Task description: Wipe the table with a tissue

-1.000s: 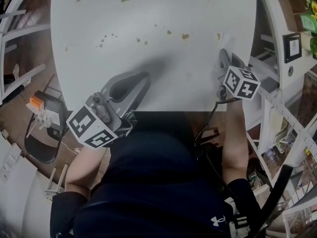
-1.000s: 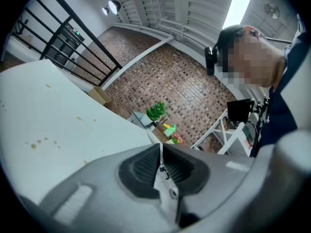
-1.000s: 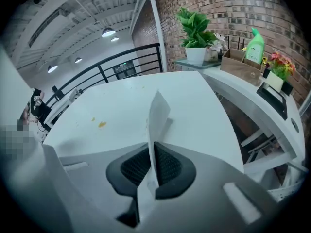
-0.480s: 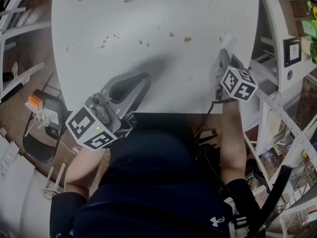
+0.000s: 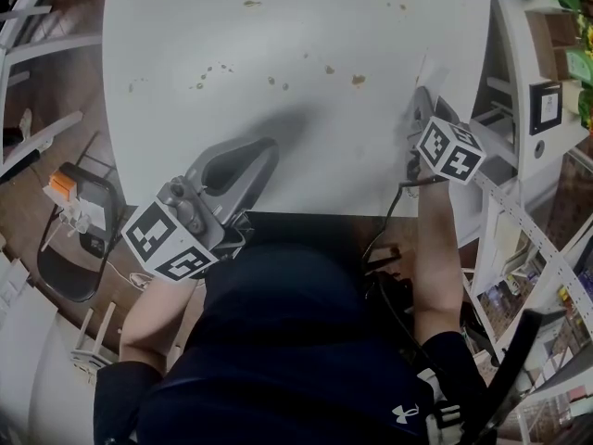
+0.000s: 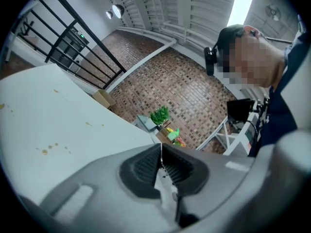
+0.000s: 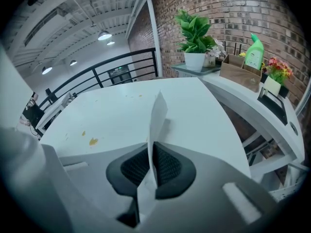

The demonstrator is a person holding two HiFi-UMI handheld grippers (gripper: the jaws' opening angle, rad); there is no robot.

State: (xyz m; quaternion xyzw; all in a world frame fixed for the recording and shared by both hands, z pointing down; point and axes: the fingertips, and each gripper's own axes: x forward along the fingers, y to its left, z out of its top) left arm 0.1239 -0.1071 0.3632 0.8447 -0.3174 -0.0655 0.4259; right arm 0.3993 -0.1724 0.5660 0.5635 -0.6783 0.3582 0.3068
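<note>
Poking out ahead, the tissue (image 7: pixel 158 111) sits clamped (jaws tight) in the right hand-held gripper (image 7: pixel 151 154).

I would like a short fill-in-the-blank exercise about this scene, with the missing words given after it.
1. The right gripper has its jaws shut on a ____.
2. The jaws of the left gripper are shut and hold ____.
3. Small brownish stains lie on the white ____.
Missing words: tissue; nothing; table.
</note>
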